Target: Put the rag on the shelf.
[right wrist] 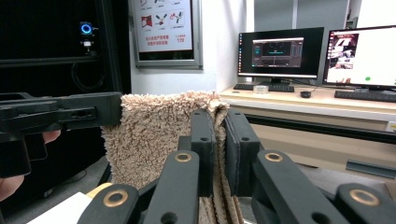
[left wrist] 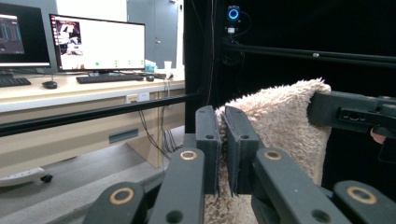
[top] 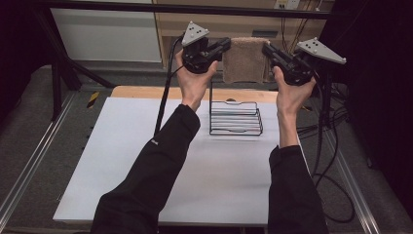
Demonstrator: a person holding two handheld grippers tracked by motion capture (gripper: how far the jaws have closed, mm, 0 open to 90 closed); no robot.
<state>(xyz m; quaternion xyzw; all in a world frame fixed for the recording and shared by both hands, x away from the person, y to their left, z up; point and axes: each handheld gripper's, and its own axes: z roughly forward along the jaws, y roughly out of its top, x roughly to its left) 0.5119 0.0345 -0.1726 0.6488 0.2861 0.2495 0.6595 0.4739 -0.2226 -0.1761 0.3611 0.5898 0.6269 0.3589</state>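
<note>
A beige fluffy towel (top: 246,59) hangs stretched in the air between both grippers, above the far edge of the table. My left gripper (top: 228,45) is shut on its upper left corner, and my right gripper (top: 265,48) is shut on its upper right corner. In the left gripper view the towel (left wrist: 280,121) is pinched between the black jaws of the left gripper (left wrist: 223,140), with the other gripper gripping its far corner. In the right gripper view the towel (right wrist: 154,135) runs from the jaws of the right gripper (right wrist: 218,140) out to the other gripper at the left.
A black wire rack (top: 235,118) stands on the white table (top: 122,165) below the towel, near its far edge. Cables trail off both grippers, and a tangle lies on the floor at the right (top: 331,146). Desks with monitors (left wrist: 98,44) stand beyond.
</note>
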